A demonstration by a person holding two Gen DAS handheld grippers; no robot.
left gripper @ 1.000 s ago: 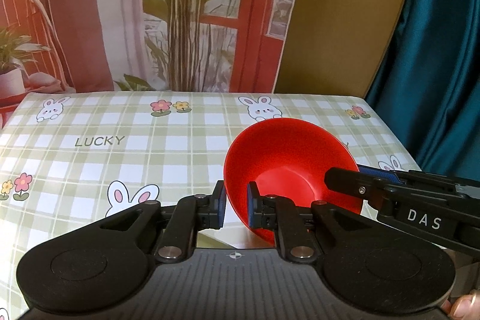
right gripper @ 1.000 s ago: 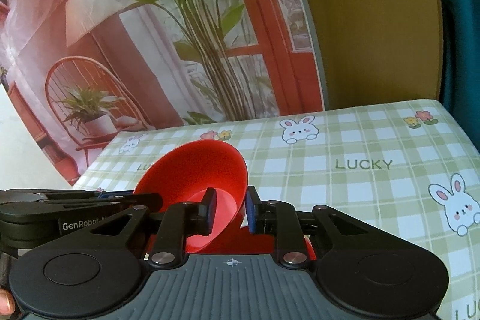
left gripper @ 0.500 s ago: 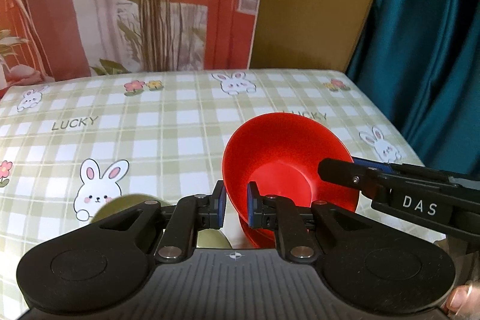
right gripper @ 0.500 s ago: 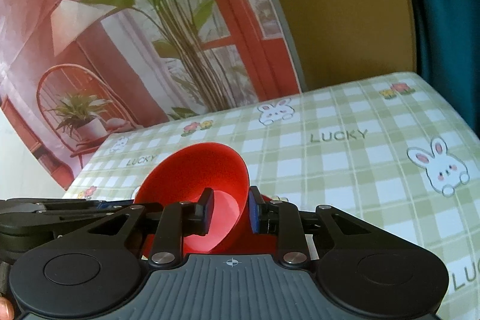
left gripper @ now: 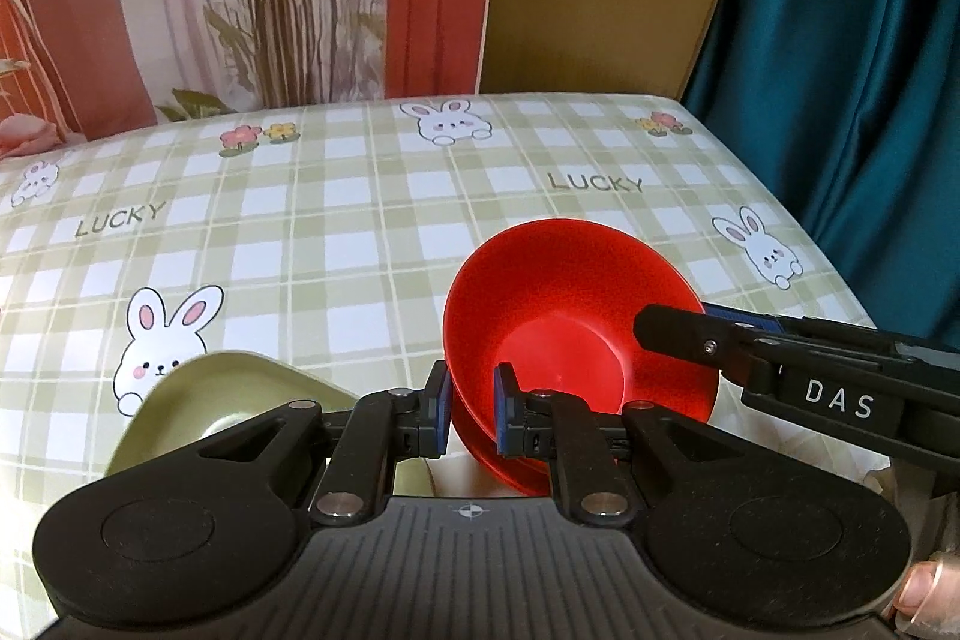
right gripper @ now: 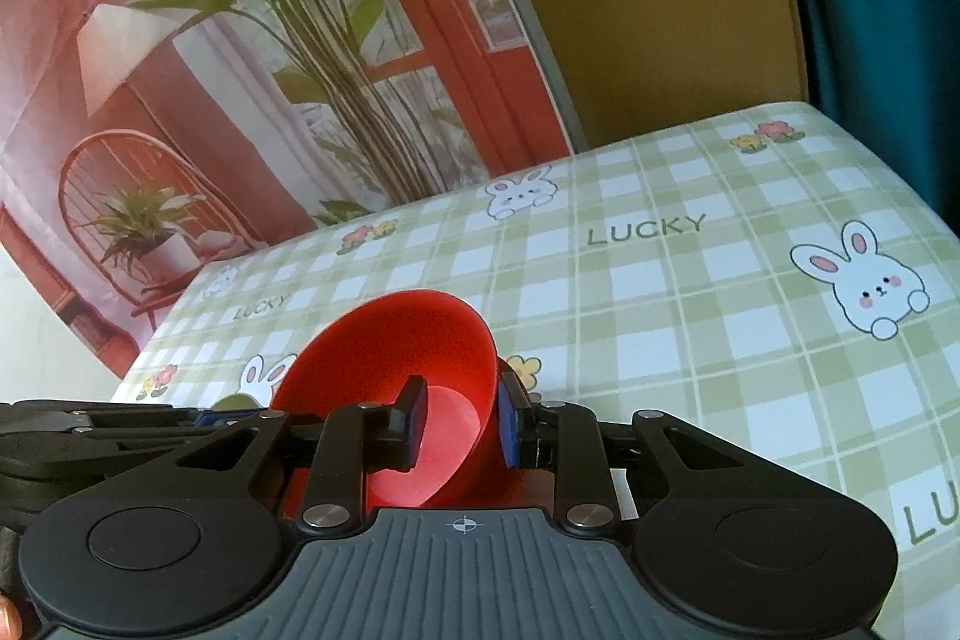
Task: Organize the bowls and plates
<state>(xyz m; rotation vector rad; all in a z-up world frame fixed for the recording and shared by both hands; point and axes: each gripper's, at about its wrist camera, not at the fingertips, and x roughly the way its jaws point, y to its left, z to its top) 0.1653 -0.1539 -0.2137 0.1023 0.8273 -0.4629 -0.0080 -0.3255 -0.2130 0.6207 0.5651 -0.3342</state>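
vs 1 s ago a green bowl [left gripper: 210, 400] now shows left of left tongs [left gripper: 471, 409], both tongs, r [right gripper: 459, 421] incl, clamped on red bowl [left gripper: 570, 322] rim over "lucky" worktop [left gripper: 360, 232], r marked "das".

Low in the frame, the left gripper [left gripper: 470, 409] pinches the near rim of a tilted red bowl [left gripper: 570, 334] between its blue pads. The right gripper [left gripper: 678, 334] reaches in from the right edge, clamping the bowl's far rim. A green dish [left gripper: 210, 400] sits lower left on the bunny-print checked tablecloth [left gripper: 360, 232].
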